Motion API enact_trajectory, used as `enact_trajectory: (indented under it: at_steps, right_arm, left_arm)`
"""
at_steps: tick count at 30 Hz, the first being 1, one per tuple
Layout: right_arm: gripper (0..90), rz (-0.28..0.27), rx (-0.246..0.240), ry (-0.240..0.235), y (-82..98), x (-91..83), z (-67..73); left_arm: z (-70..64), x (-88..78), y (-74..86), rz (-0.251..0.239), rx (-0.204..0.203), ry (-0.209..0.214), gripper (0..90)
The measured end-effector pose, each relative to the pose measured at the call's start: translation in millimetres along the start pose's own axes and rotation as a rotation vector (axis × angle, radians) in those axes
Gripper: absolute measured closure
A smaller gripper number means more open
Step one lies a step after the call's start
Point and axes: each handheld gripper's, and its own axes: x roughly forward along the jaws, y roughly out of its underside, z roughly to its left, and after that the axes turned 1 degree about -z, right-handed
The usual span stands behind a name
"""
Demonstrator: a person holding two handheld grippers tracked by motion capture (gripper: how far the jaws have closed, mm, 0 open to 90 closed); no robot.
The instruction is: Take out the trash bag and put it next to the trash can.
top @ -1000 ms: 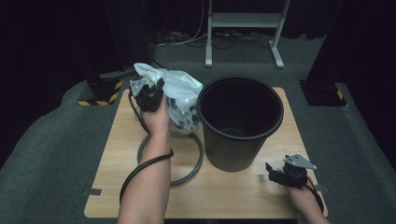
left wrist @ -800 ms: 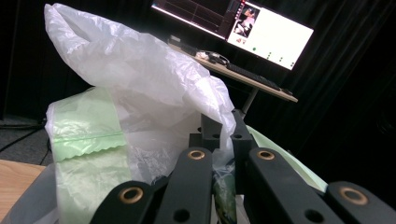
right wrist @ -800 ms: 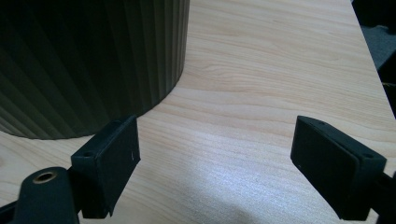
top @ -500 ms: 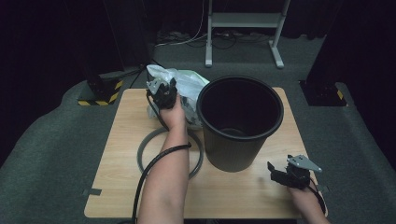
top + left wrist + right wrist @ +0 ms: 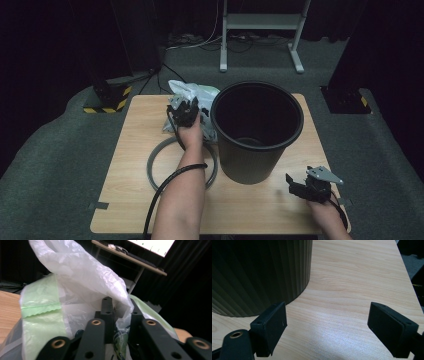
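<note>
A pale wooden desk (image 5: 135, 150) stands on grey carpet in a dark room, with black curtains behind and the white legs of a stand at the back. A black ribbed bin (image 5: 257, 131) stands upright on the desk, right of its middle, and a grey ring (image 5: 155, 172) lies flat to the left of the bin.

A crumpled plastic bag (image 5: 192, 95), white with pale green bands, sits at the far edge of the desk, just left of the bin and touching its rim. The left tongs (image 5: 184, 109) are at the bag's near side. In the left gripper view the bag (image 5: 75, 290) rises right in front of the tongs (image 5: 119, 315), and a fold of film lies in the narrow gap between the jaws; they have just been opening a little, and whether the pads still pinch the film cannot be told. The left forearm stretches forward across the ring, hand low over the desk.

The right tongs (image 5: 304, 186) rest near the desk's near right corner, beside the bin's foot and apart from it. In the right gripper view their jaws (image 5: 327, 326) stand wide apart over bare wood, holding nothing, with the bin's wall (image 5: 262, 272) to the left.
</note>
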Motion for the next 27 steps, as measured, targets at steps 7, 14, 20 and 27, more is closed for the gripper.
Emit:
enact_trajectory:
  at_steps: [7,14,20,27]
  right_arm:
    - [15.5,0.002,0.001,-0.002,-0.5,1.1,0.2]
    - [15.5,0.013,-0.011,-0.01,0.6,4.3,2.3]
    - [15.5,0.033,-0.01,-0.01,3.4,8.7,1.6]
    - [15.5,0.039,-0.008,-0.012,3.3,11.3,-0.3]
  left_arm:
    - [-2.4,-7.8,-9.3,0.011,0.016,0.022,49.9]
    - [-4.6,-23.5,-17.4,0.018,0.028,0.064,31.4]
    - [-6.9,-39.4,-23.8,0.005,0.024,0.074,24.3]
    - [-7.2,-52.9,-25.3,0.032,0.09,0.079,24.0]
